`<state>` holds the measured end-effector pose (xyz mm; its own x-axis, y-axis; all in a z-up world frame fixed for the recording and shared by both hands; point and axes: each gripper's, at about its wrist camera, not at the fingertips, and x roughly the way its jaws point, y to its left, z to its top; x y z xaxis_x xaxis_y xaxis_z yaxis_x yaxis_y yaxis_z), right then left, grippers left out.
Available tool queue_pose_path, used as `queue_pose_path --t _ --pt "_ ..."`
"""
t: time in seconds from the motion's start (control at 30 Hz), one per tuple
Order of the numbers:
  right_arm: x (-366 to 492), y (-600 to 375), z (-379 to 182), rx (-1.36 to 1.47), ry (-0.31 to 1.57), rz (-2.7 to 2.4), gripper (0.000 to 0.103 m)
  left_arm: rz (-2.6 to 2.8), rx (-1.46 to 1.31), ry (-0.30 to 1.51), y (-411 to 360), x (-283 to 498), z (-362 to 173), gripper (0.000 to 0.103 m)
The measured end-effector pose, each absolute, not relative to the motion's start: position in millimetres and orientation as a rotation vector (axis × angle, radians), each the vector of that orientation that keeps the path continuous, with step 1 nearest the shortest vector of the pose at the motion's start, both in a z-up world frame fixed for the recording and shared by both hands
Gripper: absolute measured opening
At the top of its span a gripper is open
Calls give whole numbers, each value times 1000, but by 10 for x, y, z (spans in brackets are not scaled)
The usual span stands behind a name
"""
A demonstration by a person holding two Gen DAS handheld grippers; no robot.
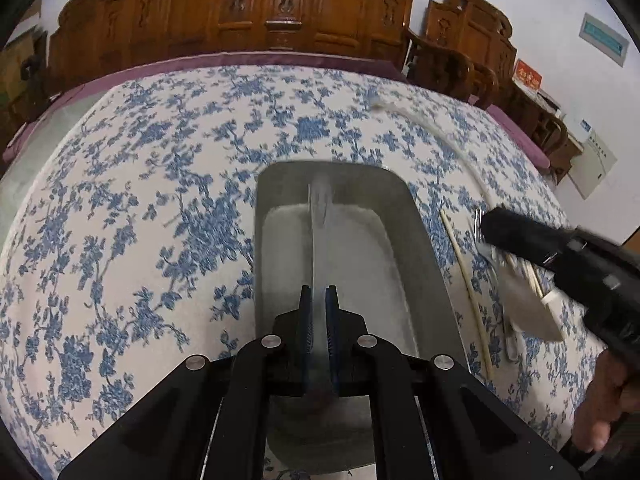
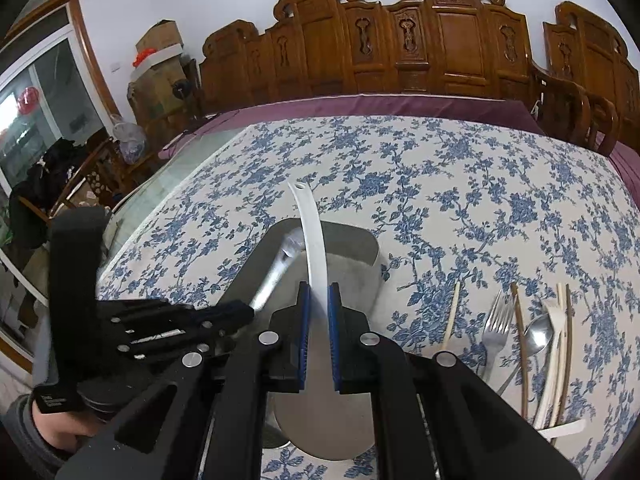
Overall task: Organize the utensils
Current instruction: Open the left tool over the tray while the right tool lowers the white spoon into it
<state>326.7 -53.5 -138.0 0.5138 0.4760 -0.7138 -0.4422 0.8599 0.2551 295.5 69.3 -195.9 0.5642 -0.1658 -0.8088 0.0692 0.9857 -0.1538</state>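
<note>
My left gripper (image 1: 319, 290) is shut on a metal utensil (image 1: 319, 216), held over the grey tray (image 1: 424, 240). It also shows in the right wrist view, left gripper (image 2: 244, 312), with the metal utensil (image 2: 276, 272) reaching over the tray (image 2: 360, 248). My right gripper (image 2: 319, 286) is shut on a white plastic ladle's handle (image 2: 310, 224); its bowl (image 1: 528, 304) hangs by the right gripper (image 1: 486, 226) in the left wrist view. A fork (image 2: 494, 328), spoon (image 2: 538, 334) and several chopsticks (image 2: 520, 340) lie on the cloth right of the tray.
A blue-flowered tablecloth (image 1: 140, 200) covers the table. Carved wooden chairs (image 2: 420, 40) stand along the far edge. A lone pale chopstick (image 1: 466, 292) lies just right of the tray. Boxes and clutter (image 2: 156, 68) stand at the far left.
</note>
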Motion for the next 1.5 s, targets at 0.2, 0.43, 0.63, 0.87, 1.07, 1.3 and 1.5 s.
queue_pose_path --t 0.2,0.43,0.63,0.87,1.07,1.3,1.5 --pt "3261 -409 -1477 76 895 536 10 -135 -106 923 789 2923 -1820 5" --pt "3227 -237 -1604 91 916 510 10 -103 -108 881 1012 2915 -1657 5" --pt "3250 -118 -1725 132 949 501 10 -65 -91 857 1154 2919 -1584 5" --pt "3306 -56 -1849 176 971 473 10 -51 -102 842 1256 2914 -1532 6" --pt "3319 -57 -1880 170 969 474 14 -52 -110 839 1272 2916 -1524 6" --pt "3280 -97 -1757 138 935 507 14 -61 -108 838 1249 2917 -1511 6" --pt "3122 -373 -1483 44 863 528 13 -81 -96 827 1166 2891 -1486 17"
